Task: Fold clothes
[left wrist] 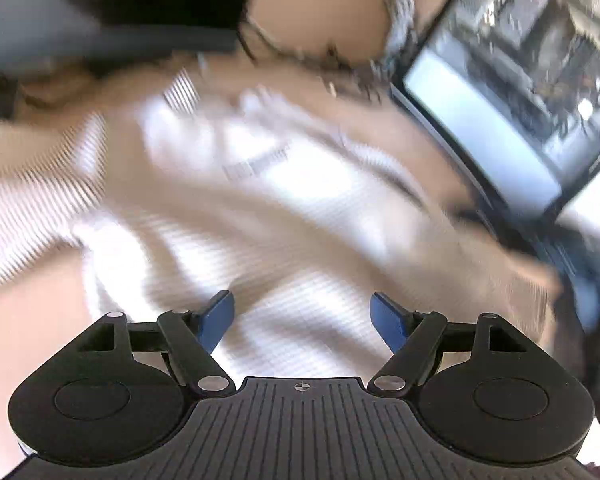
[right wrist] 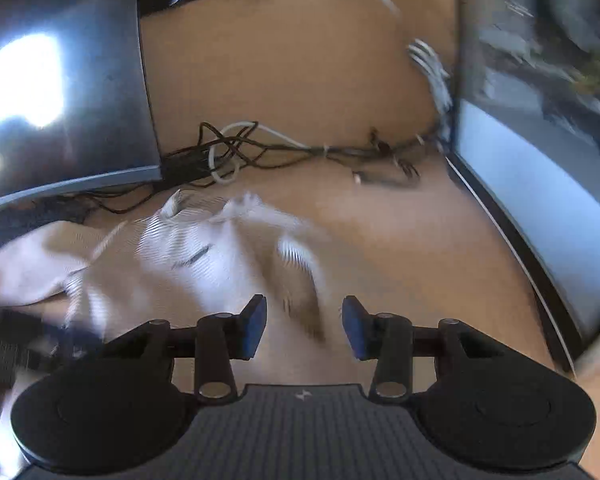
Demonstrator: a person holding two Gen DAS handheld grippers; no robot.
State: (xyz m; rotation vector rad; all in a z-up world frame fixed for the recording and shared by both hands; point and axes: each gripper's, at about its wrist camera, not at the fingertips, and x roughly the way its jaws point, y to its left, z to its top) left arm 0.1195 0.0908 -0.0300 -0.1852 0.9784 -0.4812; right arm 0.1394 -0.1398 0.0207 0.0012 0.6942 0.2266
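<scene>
A white, finely striped garment (left wrist: 228,200) lies spread and rumpled on the tan desk (left wrist: 320,12); the left wrist view is blurred by motion. My left gripper (left wrist: 302,312) is open and empty, hovering close over the garment's near part. In the right wrist view the same garment (right wrist: 188,252) lies bunched to the left and ahead. My right gripper (right wrist: 304,320) is open and empty, just beside the garment's right edge, over bare desk (right wrist: 400,240).
A monitor (right wrist: 60,80) stands at the back left and another monitor (right wrist: 540,152) along the right, which also shows in the left wrist view (left wrist: 520,92). A tangle of cables (right wrist: 260,148) lies at the back of the desk.
</scene>
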